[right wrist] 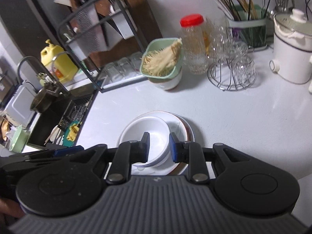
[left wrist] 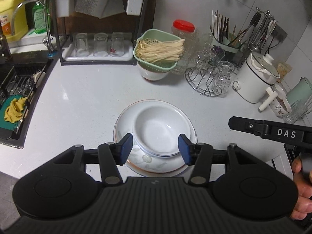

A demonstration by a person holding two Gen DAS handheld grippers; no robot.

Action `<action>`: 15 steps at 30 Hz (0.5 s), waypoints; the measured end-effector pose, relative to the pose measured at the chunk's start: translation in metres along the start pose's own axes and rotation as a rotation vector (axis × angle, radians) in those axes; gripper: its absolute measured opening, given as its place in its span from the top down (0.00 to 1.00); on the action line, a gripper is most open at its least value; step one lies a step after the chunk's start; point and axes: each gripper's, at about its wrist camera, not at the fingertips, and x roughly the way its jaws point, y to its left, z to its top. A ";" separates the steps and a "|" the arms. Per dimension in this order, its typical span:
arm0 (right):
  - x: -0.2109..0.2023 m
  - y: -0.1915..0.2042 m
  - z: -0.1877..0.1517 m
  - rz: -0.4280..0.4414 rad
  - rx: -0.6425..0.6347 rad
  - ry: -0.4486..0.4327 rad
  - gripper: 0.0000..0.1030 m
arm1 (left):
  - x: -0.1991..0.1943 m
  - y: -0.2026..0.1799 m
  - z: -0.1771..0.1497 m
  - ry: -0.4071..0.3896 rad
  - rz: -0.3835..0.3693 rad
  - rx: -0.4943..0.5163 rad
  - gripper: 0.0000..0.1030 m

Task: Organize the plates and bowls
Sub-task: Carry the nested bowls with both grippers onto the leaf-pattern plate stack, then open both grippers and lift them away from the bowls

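Observation:
A stack of white bowls point(left wrist: 159, 128) sits nested on flower-patterned plates point(left wrist: 156, 165) in the middle of the white counter point(left wrist: 81, 105). My left gripper point(left wrist: 155, 149) hovers above the near rim of the stack. Its blue pads stand wide apart and touch nothing. My right gripper point(left wrist: 233, 122) reaches in from the right, clear of the dishes. In the right wrist view the bowls point(right wrist: 144, 126) and plates point(right wrist: 181, 124) lie behind my right gripper point(right wrist: 159, 147). Its pads are close together with a narrow gap and nothing is gripped. The left gripper point(right wrist: 78, 148) shows at the left edge.
A green strainer of pale strands point(left wrist: 158, 52) rests on a white bowl at the back. To its right are a wire rack of glasses point(left wrist: 208, 78) and a white pot point(left wrist: 257, 78). A black rack of tumblers point(left wrist: 97, 46) and the sink point(left wrist: 17, 101) lie left. A hand point(left wrist: 302, 185) is at right.

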 end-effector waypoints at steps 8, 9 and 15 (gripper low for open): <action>-0.045 0.001 -0.016 0.020 -0.061 -0.096 0.69 | -0.045 -0.019 -0.022 -0.072 0.027 0.022 0.33; -0.050 0.001 -0.018 0.022 -0.069 -0.105 0.69 | -0.050 -0.021 -0.026 -0.078 0.029 0.026 0.33; -0.069 0.000 -0.030 0.026 -0.079 -0.140 0.69 | -0.074 -0.031 -0.042 -0.108 0.038 0.027 0.32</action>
